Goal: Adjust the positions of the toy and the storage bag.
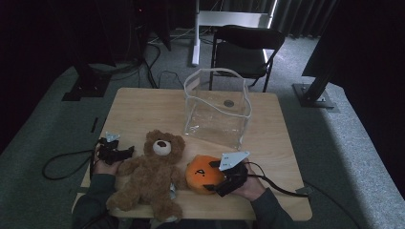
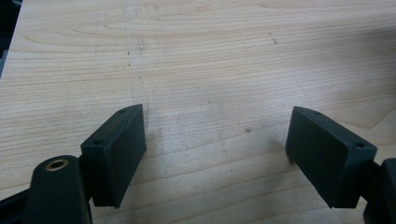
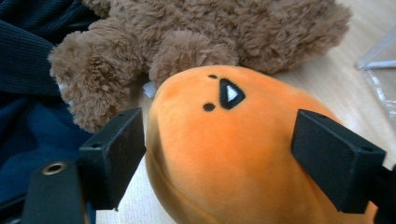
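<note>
Orange plush toy point(image 3: 233, 154) lies at the counter's point(image 1: 143, 109) near edge, between the right gripper's point(image 3: 233, 163) spread jaws, touching the brown teddy bear point(image 1: 150, 176). Left gripper point(image 2: 215, 154) rests released on bare wood.

A clear bag point(image 1: 217, 107) stood upright on the table point(image 1: 143, 107), behind a brown bear point(image 1: 150, 174). A black chair point(image 1: 246, 50) stood beyond, with perhaps cables on the floor point(image 1: 363, 143).
</note>
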